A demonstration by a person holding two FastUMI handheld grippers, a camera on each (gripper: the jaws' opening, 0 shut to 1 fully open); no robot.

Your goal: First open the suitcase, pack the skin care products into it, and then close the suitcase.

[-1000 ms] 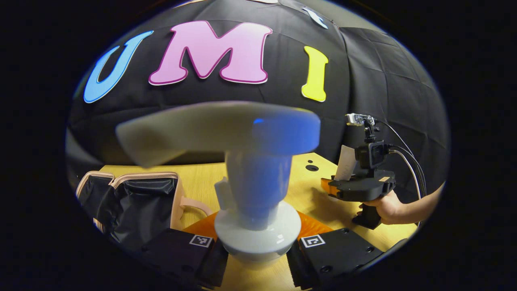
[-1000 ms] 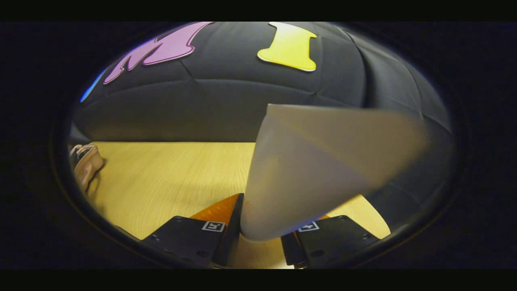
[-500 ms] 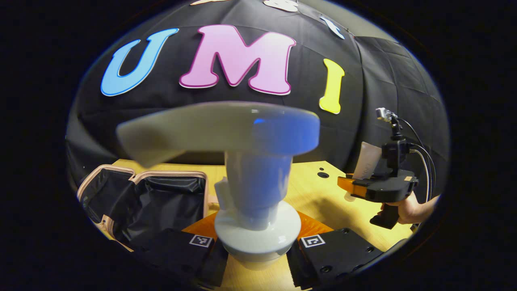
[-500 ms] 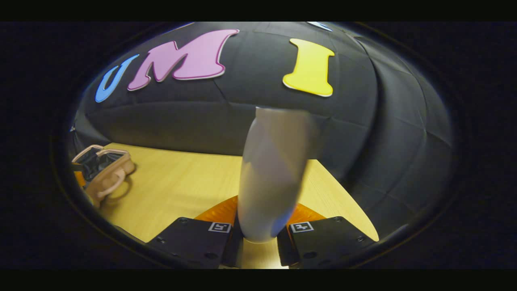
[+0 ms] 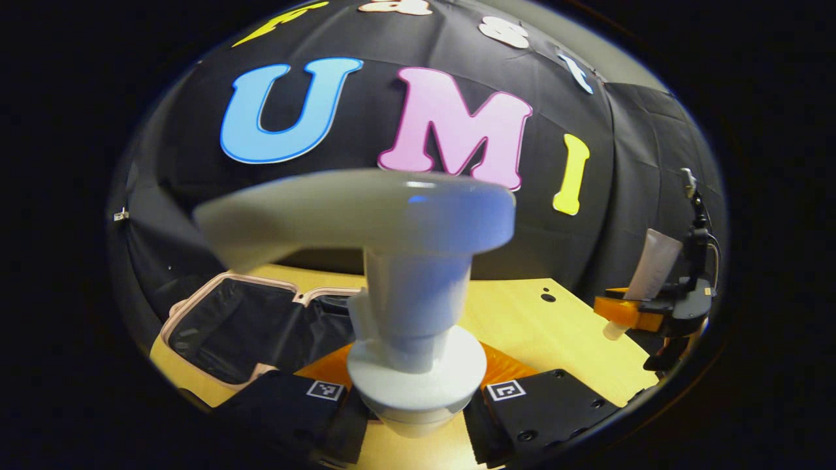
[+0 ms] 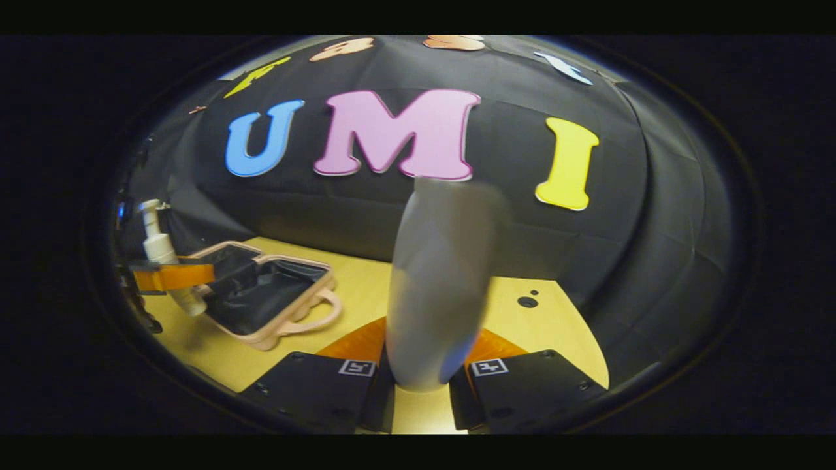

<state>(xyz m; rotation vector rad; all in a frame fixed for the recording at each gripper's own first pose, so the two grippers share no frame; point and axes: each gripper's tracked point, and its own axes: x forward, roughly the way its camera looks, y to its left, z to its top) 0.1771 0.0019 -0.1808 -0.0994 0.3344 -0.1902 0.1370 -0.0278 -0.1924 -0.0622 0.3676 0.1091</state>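
Observation:
My left gripper [image 5: 418, 418] is shut on a white pump bottle [image 5: 411, 287], held upright close to the camera; its spout points left. The pink suitcase [image 5: 248, 320] lies open on the table to the left, black lining showing. Far right, the right gripper [image 5: 630, 313] carries a white tube [image 5: 653, 264]. In the right gripper view, my right gripper [image 6: 421, 388] is shut on that white tube [image 6: 441, 281], standing upright. The open suitcase [image 6: 268, 294] lies at left, and the left gripper [image 6: 173, 277] holds the pump bottle [image 6: 160, 251] in front of it.
A light wooden table [image 5: 522, 326] carries everything. Two small dark holes [image 6: 526, 300] mark its surface near the back right. Black booth cloth closes off the back and sides.
Both views have swung left and upward. The suitcase now sits nearer the middle of each view, and the left gripper with the pump bottle has come into the right gripper view.

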